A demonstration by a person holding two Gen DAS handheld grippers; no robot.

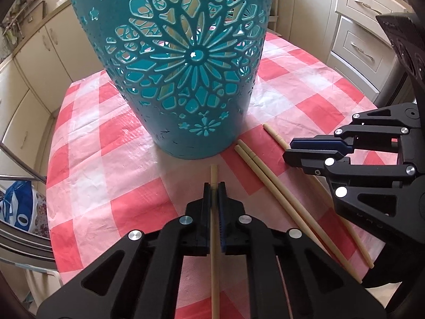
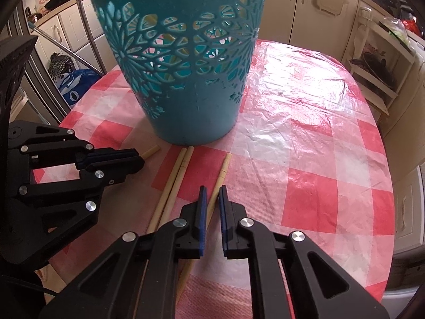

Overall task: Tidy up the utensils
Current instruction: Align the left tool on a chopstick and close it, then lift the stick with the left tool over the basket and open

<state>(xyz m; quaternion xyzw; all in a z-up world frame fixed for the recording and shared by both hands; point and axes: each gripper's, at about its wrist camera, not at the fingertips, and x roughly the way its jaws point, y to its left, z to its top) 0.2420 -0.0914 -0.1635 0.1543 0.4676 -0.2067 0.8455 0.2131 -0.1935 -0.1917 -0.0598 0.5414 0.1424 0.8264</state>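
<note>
Four chopsticks beside one teal basket (image 1: 186, 85). Left gripper (image 1: 214, 188) pinches one chopstick (image 1: 214, 171). Right gripper (image 2: 212, 194) pinches another chopstick (image 2: 224, 164). Two chopsticks (image 1: 255, 164) lie loose between.

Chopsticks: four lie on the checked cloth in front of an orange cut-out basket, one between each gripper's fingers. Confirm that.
Wrong only in colour: the basket is teal, not orange, as the left wrist view shows. Four chopsticks do lie before it, one in the left gripper, one in the right gripper.

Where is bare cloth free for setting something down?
Free: the checked cloth right of the teal basket, out to the table edge. Crowded: in front of the basket, where chopsticks and both tongs sit.
</note>
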